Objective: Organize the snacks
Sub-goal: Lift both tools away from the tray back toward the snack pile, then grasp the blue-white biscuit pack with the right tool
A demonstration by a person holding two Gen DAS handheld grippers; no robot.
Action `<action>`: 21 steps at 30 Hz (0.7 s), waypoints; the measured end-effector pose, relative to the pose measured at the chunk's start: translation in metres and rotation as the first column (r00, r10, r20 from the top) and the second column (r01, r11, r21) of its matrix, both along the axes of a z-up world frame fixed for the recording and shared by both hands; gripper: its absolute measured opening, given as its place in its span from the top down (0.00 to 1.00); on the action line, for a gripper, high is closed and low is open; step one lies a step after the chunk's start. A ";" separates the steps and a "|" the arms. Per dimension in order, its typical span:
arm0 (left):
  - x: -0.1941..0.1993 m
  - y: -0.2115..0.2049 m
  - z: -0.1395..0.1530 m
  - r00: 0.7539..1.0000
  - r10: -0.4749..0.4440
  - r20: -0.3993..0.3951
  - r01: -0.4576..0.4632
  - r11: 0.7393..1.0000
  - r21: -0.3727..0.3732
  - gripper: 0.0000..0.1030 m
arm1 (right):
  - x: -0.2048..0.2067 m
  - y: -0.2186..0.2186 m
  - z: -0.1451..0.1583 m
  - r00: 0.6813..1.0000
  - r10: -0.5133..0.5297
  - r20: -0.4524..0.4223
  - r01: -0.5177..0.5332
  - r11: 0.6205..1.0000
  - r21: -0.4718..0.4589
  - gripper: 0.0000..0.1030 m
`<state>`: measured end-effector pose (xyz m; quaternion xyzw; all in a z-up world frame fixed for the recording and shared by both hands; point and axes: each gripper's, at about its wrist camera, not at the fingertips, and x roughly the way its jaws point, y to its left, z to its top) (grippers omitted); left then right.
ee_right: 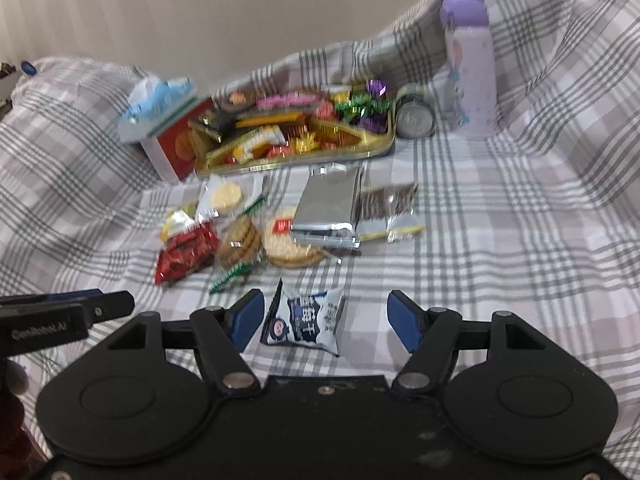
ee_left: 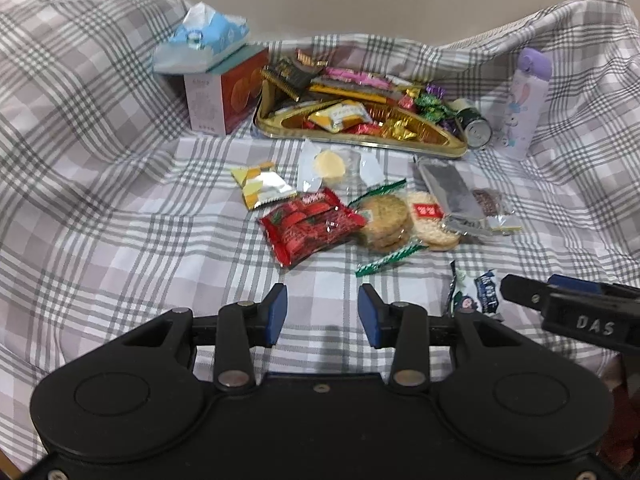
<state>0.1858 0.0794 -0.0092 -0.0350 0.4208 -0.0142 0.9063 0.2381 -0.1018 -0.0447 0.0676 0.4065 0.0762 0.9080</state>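
Nearest me, my right hand-held gripper (ee_right: 325, 317) stands wide, its blue pads either side of a small blue-and-white snack packet (ee_right: 306, 318) lying on the grey-checked cloth (ee_right: 500, 260), neither pad pressing it. My left hand-held gripper (ee_left: 322, 312) is partly open over bare cloth, gripping nothing. Beyond lie a red crinkly packet (ee_left: 310, 226), clear-wrapped round biscuits (ee_left: 384, 220) and a silver foil pouch (ee_left: 450, 188). Farther back sits a gold tray (ee_left: 352, 136) heaped with sweets, with a lilac bottle (ee_left: 522, 104) to its right.
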 end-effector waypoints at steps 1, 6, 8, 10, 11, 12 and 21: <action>0.001 0.001 -0.002 1.000 0.000 -0.007 0.000 1.000 -0.001 0.52 | 0.002 0.002 -0.004 1.000 0.006 -0.012 -0.006 1.000 -0.002 0.31; 0.004 0.003 -0.012 1.000 0.005 -0.027 -0.005 1.000 0.014 0.52 | 0.007 0.007 -0.016 0.999 0.028 -0.047 -0.028 1.000 0.013 0.31; 0.006 0.003 -0.015 0.999 0.001 -0.041 0.000 1.000 0.018 0.52 | 0.009 0.010 -0.021 0.998 0.028 -0.052 -0.028 1.000 0.007 0.31; 0.007 0.005 -0.018 0.999 -0.001 -0.048 0.002 1.000 0.018 0.52 | 0.011 0.013 -0.025 0.998 0.027 -0.057 -0.027 1.000 0.004 0.31; 0.007 0.006 -0.018 0.999 0.001 -0.051 0.000 1.000 0.018 0.52 | 0.013 0.014 -0.027 0.998 0.026 -0.060 -0.026 1.000 -0.002 0.31; 0.007 0.006 -0.019 0.999 0.003 -0.053 -0.002 1.000 0.017 0.52 | 0.015 0.016 -0.028 0.998 0.026 -0.062 -0.027 1.000 -0.006 0.31; 0.014 0.014 -0.028 0.997 0.029 -0.072 -0.026 0.999 0.035 0.52 | 0.028 0.033 -0.042 0.999 0.022 -0.040 -0.024 0.998 -0.056 0.25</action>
